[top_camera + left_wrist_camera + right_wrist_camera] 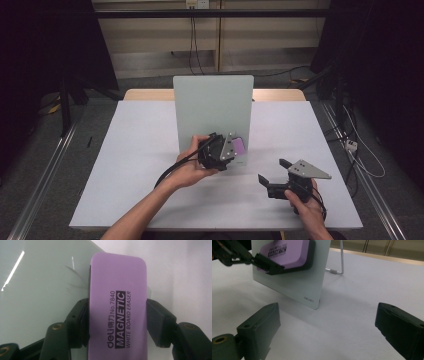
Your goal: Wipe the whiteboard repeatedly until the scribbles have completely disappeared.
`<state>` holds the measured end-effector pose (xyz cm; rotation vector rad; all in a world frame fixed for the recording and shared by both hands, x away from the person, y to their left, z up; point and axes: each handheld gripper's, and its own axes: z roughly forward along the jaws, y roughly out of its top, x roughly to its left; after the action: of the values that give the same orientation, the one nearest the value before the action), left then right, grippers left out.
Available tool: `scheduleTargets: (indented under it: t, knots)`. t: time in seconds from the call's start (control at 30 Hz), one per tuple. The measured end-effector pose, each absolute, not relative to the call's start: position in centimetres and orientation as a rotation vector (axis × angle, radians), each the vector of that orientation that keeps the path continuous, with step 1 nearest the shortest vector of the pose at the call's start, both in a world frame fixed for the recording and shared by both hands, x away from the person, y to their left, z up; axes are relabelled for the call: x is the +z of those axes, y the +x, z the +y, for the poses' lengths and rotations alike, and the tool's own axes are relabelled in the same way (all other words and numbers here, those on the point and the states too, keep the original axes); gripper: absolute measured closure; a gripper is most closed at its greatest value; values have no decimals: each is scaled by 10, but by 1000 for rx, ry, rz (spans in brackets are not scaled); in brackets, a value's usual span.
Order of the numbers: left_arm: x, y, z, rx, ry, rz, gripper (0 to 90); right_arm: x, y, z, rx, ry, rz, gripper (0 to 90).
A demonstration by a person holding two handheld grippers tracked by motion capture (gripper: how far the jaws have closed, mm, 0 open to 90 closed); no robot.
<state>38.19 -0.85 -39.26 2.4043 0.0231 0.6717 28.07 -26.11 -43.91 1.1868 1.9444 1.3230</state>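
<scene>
A purple magnetic whiteboard eraser is clamped between the black jaws of my left gripper, its dark felt side against the pale glass whiteboard that stands upright on the table. In the right gripper view the eraser lies flat on the board near its lower right corner. My right gripper rests low over the table to the right of the board, jaws wide apart with nothing between them; its own view looks toward the board's corner from the bare table.
The white table has open surface on both sides of the board. A metal wire stand props the board from behind. Cables hang off the table's right edge, and dark frames stand on the floor around it.
</scene>
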Motion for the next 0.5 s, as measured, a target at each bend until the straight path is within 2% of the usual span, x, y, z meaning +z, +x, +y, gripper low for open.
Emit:
scheduleTargets:
  t: [0.3, 0.43, 0.5]
  knots:
    - [-407, 377, -10, 614, 2468, 5, 407, -439, 281, -261, 1324, 1181, 1946, 60]
    - [-393, 385, -2, 590, 2401, 74, 406, -439, 281, -261, 1326, 1185, 1946, 62]
    - [-381, 388, 1, 618, 2371, 99, 406, -439, 281, -261, 1327, 1180, 1947, 61]
